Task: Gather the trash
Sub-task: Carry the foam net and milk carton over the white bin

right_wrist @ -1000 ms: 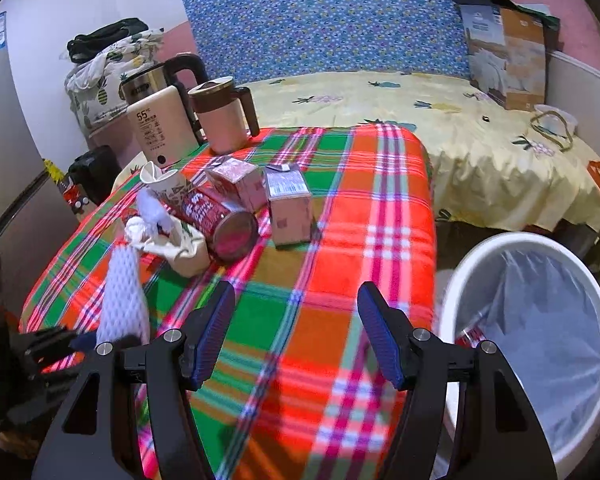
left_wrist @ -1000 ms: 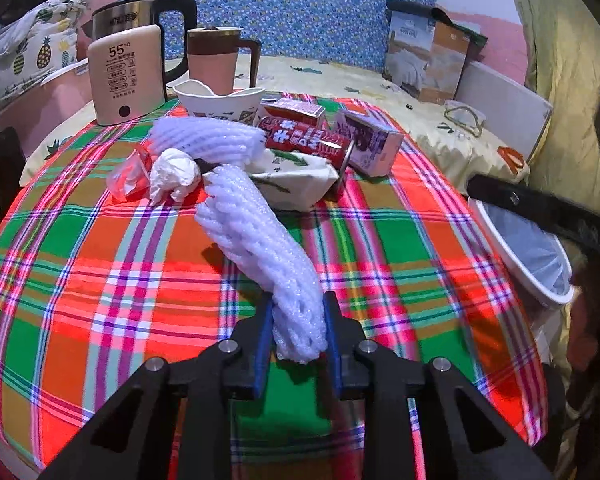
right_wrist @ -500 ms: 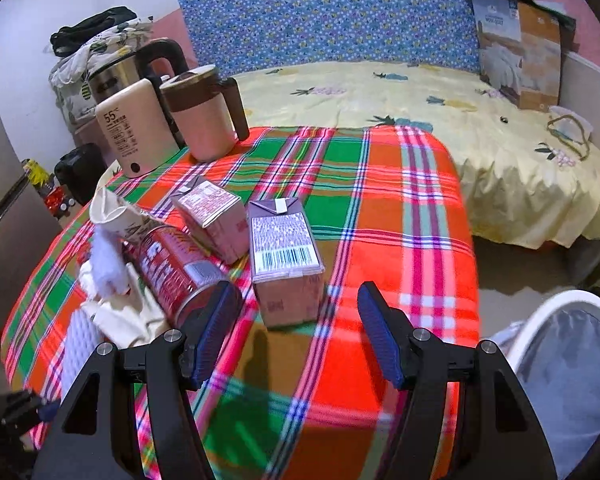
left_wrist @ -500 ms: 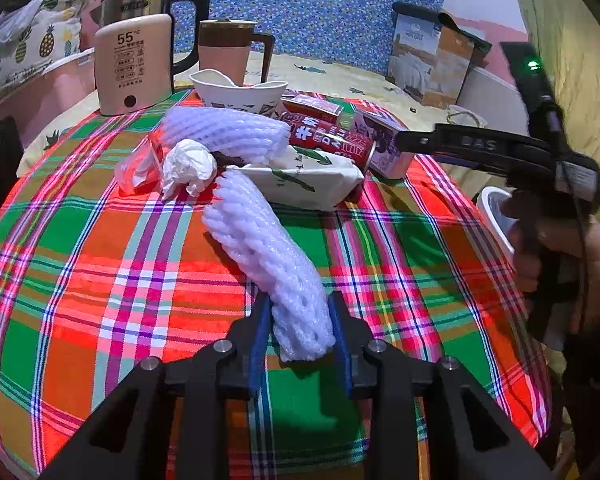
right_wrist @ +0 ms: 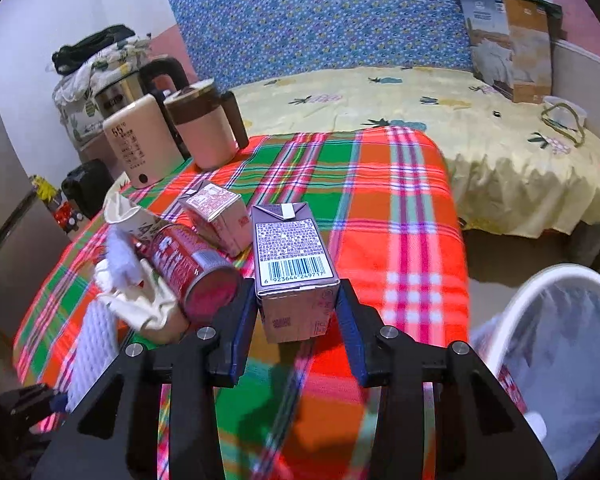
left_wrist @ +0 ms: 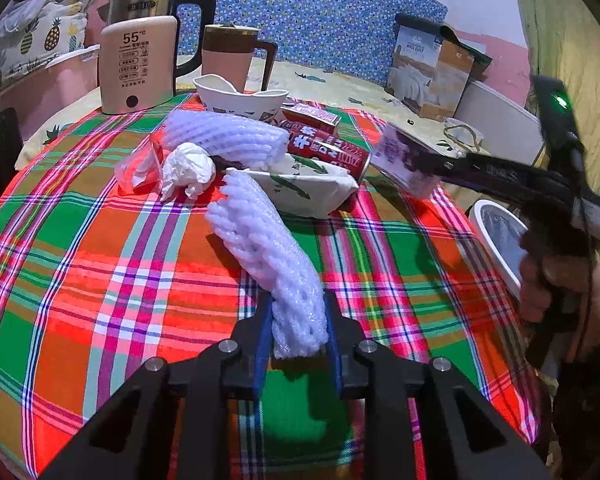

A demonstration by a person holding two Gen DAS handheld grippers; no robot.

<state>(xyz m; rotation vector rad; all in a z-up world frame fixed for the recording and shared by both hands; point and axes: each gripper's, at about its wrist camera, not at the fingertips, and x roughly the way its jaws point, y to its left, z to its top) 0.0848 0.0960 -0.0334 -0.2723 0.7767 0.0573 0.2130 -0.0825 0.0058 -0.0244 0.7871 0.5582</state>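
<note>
On the plaid tablecloth (left_wrist: 100, 280), the left gripper (left_wrist: 298, 332) is closing, its blue pads pressed on the near end of a white foam net sleeve (left_wrist: 268, 256) that lies across the cloth; beyond it, heaped close together, a second foam sleeve (left_wrist: 224, 136), a crumpled tissue (left_wrist: 188, 170), a flattened white paper bag (left_wrist: 300, 190) and a red can (left_wrist: 328, 150) lying on its side; behind the heap, a paper bowl (left_wrist: 240, 100), a beige thermos kettle (left_wrist: 138, 64) and a pink jug (left_wrist: 228, 58). The right gripper (right_wrist: 298, 312), also closing, brackets an upright purple drink carton (right_wrist: 294, 268), both pads at its sides, full contact unclear; the red can (right_wrist: 192, 268) lies just beside its left finger; a pink carton (right_wrist: 216, 212) stands behind; a white lined bin (right_wrist: 560, 344) stands off the table's right edge.
</note>
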